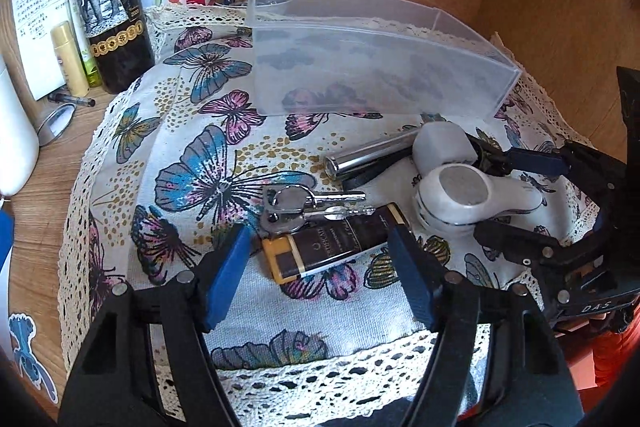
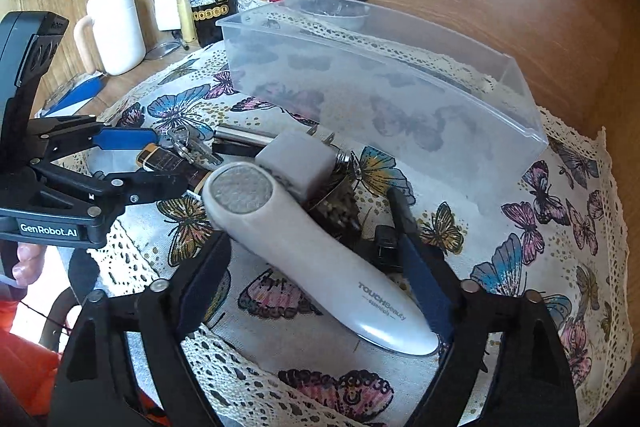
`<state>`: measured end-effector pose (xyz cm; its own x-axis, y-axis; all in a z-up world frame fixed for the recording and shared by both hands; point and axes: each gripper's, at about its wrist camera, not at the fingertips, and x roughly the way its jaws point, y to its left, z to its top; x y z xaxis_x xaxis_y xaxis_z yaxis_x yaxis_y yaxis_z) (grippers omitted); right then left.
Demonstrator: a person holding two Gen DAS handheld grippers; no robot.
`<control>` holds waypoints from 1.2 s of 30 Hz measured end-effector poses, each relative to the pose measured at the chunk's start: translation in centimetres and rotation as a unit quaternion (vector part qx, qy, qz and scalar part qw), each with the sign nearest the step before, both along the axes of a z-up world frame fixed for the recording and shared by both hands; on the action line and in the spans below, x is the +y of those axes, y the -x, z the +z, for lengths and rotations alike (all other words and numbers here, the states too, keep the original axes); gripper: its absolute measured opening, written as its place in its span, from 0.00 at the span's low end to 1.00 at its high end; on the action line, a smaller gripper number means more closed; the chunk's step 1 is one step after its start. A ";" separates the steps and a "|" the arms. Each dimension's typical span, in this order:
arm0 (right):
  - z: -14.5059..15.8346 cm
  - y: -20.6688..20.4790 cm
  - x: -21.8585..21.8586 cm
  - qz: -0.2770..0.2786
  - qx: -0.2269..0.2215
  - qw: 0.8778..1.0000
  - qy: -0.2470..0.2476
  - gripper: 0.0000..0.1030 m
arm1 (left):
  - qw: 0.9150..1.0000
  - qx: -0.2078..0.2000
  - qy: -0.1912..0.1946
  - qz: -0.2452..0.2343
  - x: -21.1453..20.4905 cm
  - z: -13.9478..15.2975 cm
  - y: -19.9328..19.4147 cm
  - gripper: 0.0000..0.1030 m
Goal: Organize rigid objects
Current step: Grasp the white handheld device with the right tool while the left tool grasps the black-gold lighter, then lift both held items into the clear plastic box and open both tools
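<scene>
The right gripper [image 2: 316, 267] has its jaws wide, straddling the white shaver [image 2: 308, 251], which lies on the cloth [image 2: 540, 227] with its long axis slanting across the gap, handle nearest the right jaw, head towards the left gripper [image 2: 132, 163]. A grip across the handle looks the likely move. The left gripper, jaws also wide and empty, flanks the dark box [image 1: 340, 243], keys [image 1: 304, 207] just beyond. A charger [image 2: 296, 163] touches the shaver's head; the metal tube [image 1: 368, 155] lies behind. The clear bin [image 2: 384, 83] stands beyond, towards the desk's far edge, seemingly empty
</scene>
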<state>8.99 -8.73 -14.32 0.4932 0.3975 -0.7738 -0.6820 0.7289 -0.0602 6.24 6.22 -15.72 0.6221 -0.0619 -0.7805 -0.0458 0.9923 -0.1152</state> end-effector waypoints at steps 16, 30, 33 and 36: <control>0.5 2.7 -1.4 0.006 0.003 1.000 -0.007 0.36 | 0.999 0.012 0.026 -0.046 -2.3 0.1 2.9 0.47; -1.0 -0.6 3.4 0.044 0.044 0.998 0.004 0.36 | 0.995 0.002 -0.048 -0.093 -3.7 -0.5 0.0 0.32; -1.1 -0.7 3.3 0.036 0.051 0.998 -0.010 0.36 | 0.993 -0.004 -0.053 -0.102 -4.1 -0.4 0.4 0.22; -0.9 -0.4 2.8 0.023 0.047 0.998 -0.019 0.35 | 0.993 -0.007 -0.058 -0.099 -4.3 -0.3 0.6 0.22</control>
